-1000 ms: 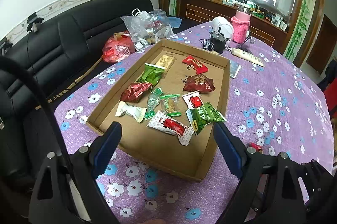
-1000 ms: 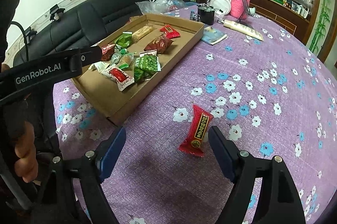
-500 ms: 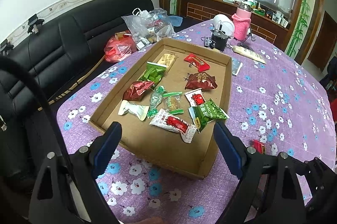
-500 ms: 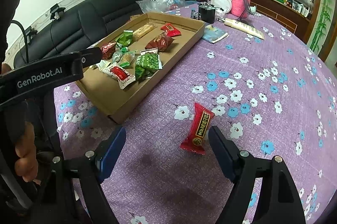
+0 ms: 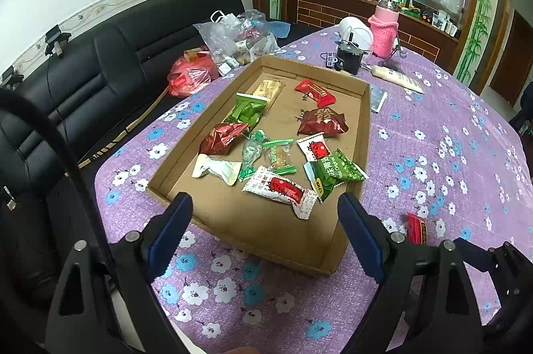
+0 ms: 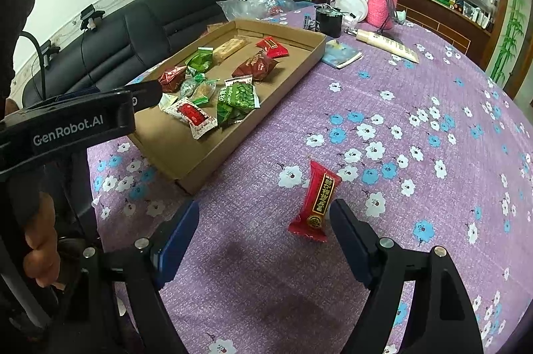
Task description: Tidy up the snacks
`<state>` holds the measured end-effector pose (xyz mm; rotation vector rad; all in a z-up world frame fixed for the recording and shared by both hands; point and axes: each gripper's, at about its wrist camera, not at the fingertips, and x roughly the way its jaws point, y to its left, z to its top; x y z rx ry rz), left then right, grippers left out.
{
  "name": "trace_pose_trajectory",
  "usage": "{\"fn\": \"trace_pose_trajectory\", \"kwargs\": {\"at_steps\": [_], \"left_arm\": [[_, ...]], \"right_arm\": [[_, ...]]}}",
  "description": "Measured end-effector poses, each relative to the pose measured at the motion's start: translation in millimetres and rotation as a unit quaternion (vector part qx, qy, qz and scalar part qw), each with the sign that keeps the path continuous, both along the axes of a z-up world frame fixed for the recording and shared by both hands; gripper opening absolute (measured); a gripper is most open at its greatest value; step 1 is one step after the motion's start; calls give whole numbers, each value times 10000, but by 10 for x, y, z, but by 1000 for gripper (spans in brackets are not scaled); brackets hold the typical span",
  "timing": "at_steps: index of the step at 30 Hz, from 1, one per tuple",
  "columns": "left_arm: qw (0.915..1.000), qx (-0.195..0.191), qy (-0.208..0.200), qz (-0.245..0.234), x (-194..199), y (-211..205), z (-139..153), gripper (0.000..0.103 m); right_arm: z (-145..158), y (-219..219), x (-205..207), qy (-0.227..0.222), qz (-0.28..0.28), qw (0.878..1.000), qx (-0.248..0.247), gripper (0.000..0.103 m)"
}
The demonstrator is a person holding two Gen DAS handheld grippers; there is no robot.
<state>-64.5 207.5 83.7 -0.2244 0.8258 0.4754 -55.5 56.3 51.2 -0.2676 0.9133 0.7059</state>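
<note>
Both pairs of fingers stand wide apart with nothing clamped. From my right gripper (image 6: 263, 220) I see the red snack packet (image 6: 314, 200) lying flat on the purple flowered tablecloth (image 6: 416, 94), just inside my right-hand finger (image 6: 349, 230) and not pressed by it. Its long axis runs away from me, tilted a little to the right, one crimped end toward me and the other pointing up the table. It sits outside the cardboard tray (image 6: 301, 67), just beyond the tray's near right corner.

My left gripper (image 5: 265, 214) hangs over the tray's near edge (image 5: 263, 249), empty. Nearest me in the tray lies a white-and-red packet (image 5: 279, 189), with a white wrapped one (image 5: 216, 169) to its left and green pea packets (image 5: 333, 172) against the right wall. Past those I see two small clear-and-green sweets (image 5: 266, 154), a small white-and-red pack (image 5: 314, 147) and a shiny dark red packet (image 5: 223, 137). Farther in lie a green packet (image 5: 248, 110) and a maroon packet (image 5: 321, 122); at the far end sit a tan bar (image 5: 269, 89) and a red packet (image 5: 314, 92).

Beyond the tray stand a black container (image 5: 348, 59), a white bowl (image 5: 354, 29) and a pink knitted bottle cover (image 5: 383, 32). Plastic bags (image 5: 233, 37) rest on the black sofa (image 5: 100, 60) to the tray's left.
</note>
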Motion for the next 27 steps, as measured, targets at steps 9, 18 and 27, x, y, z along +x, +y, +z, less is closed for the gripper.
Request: {"fn": "trace_pose_trajectory", "kwargs": {"at_steps": [9,18,27], "left_arm": [[10000,-48,39,-11,7,7,-23,89],[9996,-57,230,-182,70,0,-58,89],[9994,-57,212,-259,90,16,-44,89]], "right_arm": [[-12,14,-31,17,-27,10000,-39,81],[-15,7,-41,17,-96,9999,-75,81],[-22,17,-29,32,-125,9999,-91,81]]}}
